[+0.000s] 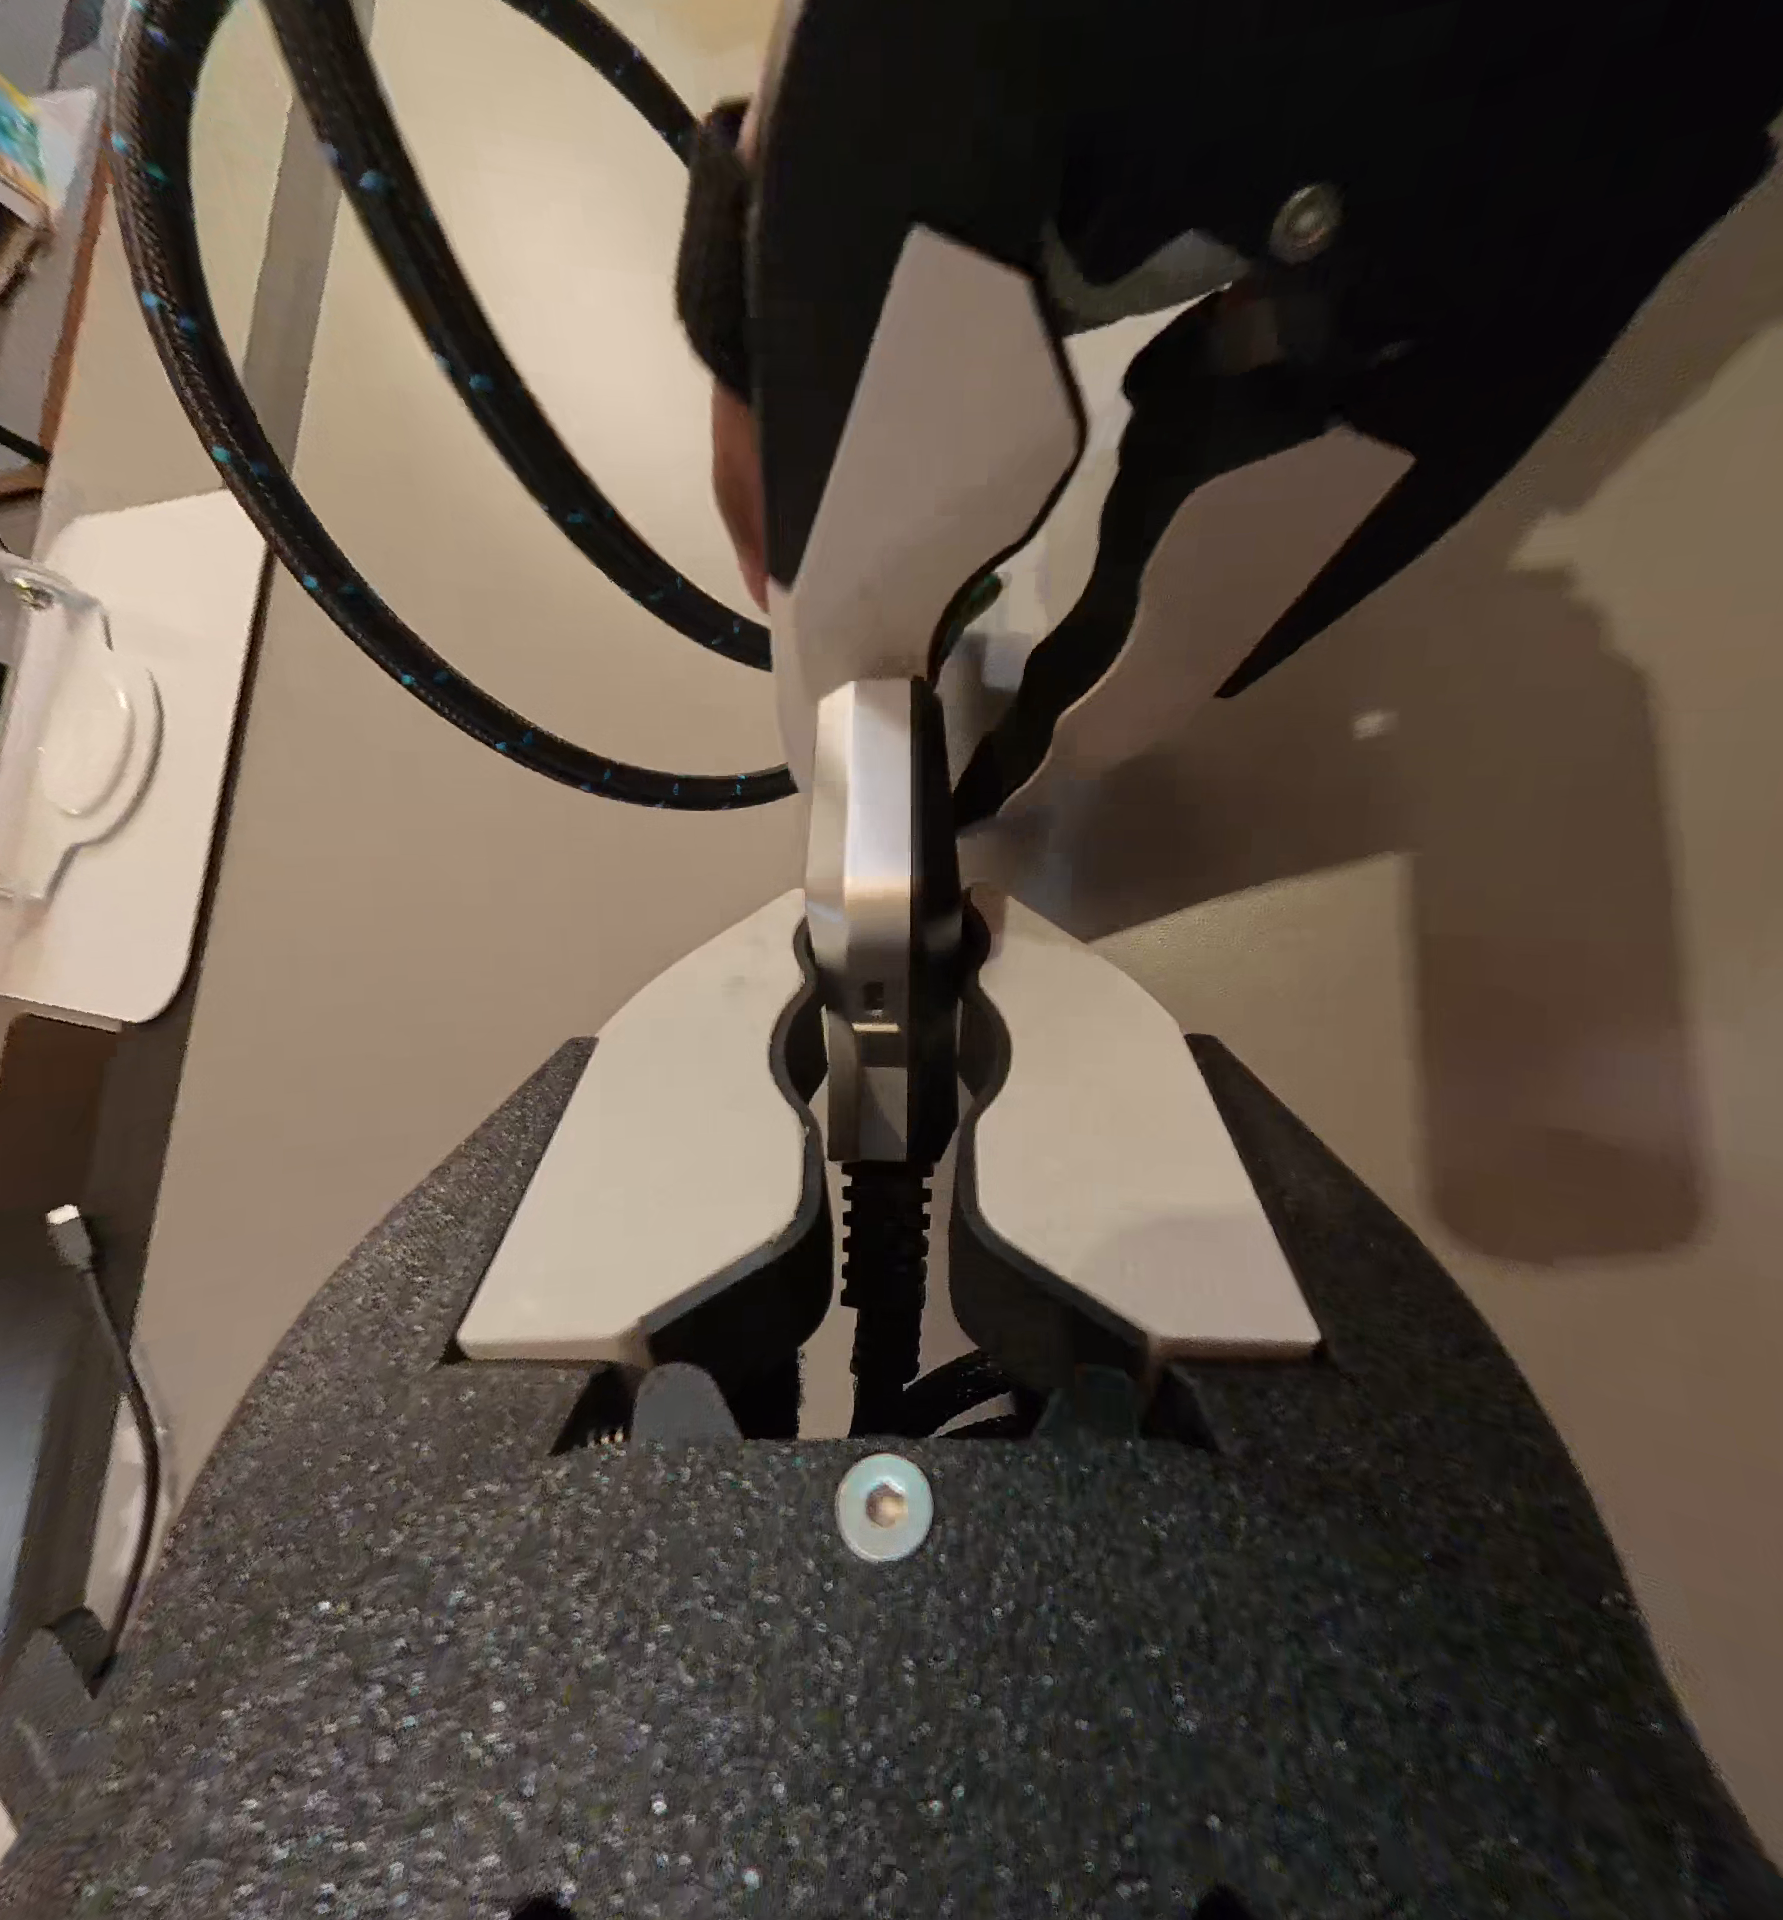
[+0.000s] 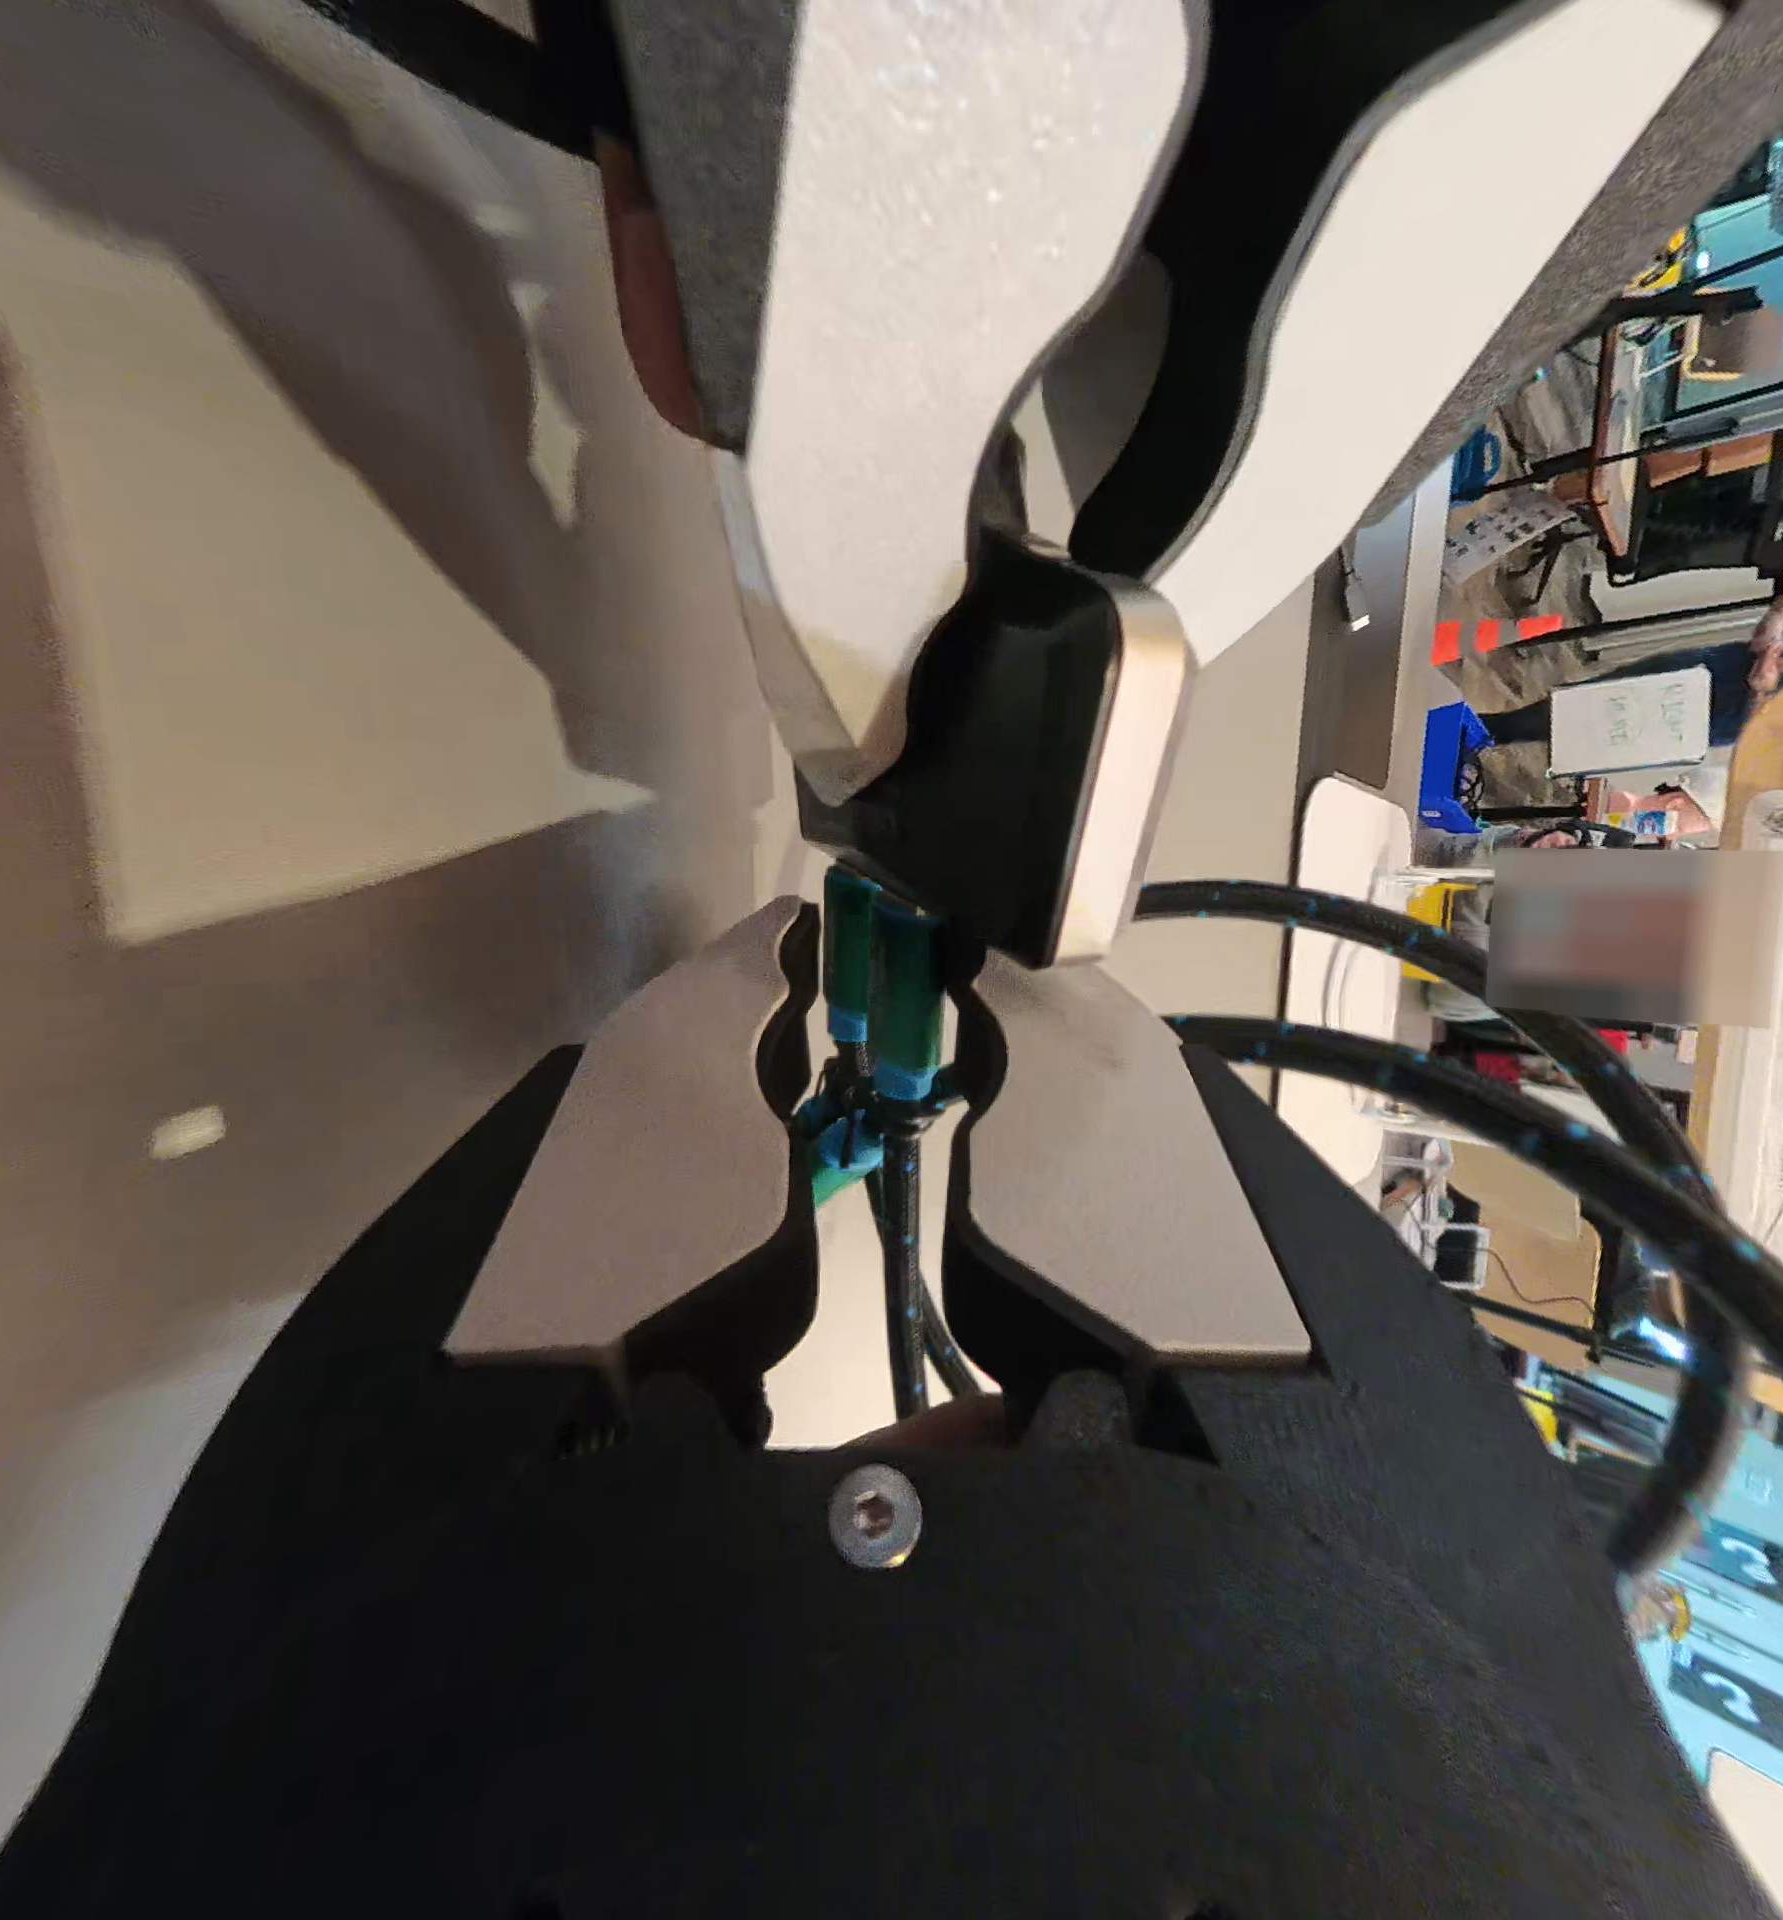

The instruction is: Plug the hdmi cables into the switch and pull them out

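— Grippers first: what does the left gripper [image 1: 882, 997] have?

— A small silver and black device [image 1: 866, 831] with a ribbed black cable boot at its near end. The jaws stand narrow, both pads pressed on its flat sides, so it is gripped edge-on and sticks out past the fingertips.

— And the right gripper [image 2: 882, 997]?

— Also narrow. Its pads close on two green plugs [image 2: 892, 977] with blue bands, set side by side. Black braided leads run back from them between the fingers.

— Where do plugs and device meet?

— In the right wrist view the tips of the green plugs sit right at the lower end of the device [image 2: 1022, 769]. Whether they are seated in it I cannot tell; the view is blurred there.

— The two grippers?

— Nose to nose. In each view the other gripper comes down from above, its fingertips at the same device.

— Around them?

— A black braided cable [image 1: 274, 499] with blue flecks loops to the left in the left view and shows again on the right [image 2: 1489, 1101] in the other. Behind is a pale beige surface [image 1: 471, 935] with hard shadows, and beyond it a cluttered room with shelves.
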`<state>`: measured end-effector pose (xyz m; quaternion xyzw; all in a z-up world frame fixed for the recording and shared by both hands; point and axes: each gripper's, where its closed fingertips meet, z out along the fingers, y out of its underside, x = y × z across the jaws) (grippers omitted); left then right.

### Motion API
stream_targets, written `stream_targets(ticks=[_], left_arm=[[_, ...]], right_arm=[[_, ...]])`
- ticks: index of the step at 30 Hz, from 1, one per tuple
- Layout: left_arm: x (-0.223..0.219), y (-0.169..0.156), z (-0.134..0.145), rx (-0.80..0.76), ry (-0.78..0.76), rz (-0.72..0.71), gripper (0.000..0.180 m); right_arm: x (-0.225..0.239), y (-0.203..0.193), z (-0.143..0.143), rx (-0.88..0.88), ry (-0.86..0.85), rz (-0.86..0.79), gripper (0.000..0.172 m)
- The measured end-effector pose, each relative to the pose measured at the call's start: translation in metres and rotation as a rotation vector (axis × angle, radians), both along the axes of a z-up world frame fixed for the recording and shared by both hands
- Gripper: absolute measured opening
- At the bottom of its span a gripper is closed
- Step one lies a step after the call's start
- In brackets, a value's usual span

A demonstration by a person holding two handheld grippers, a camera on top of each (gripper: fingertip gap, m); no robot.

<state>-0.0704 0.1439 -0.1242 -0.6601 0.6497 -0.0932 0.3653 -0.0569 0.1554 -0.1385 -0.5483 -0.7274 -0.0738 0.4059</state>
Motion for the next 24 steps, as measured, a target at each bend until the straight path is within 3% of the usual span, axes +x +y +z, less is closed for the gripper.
stream_targets(ticks=[1, 6, 13, 24], left_arm=[[0.000, -0.001, 0.000, 0.025, 0.006, -0.015, 0.022], [-0.004, 0.000, -0.003, 0.213, 0.079, -0.068, 0.022], [-0.003, -0.005, -0.003, 0.344, 0.092, -0.104, 0.023], [0.010, -0.003, -0.006, 0.419, 0.086, -0.089, 0.023]], right_arm=[[-0.001, 0.001, -0.001, -0.002, -0.004, -0.003, 0.019], [-0.002, 0.002, -0.001, -0.010, -0.008, -0.002, 0.012], [0.001, -0.003, 0.001, 0.046, 0.021, 0.053, 0.012], [0.016, -0.003, 0.001, 0.108, 0.034, 0.022, 0.013]])
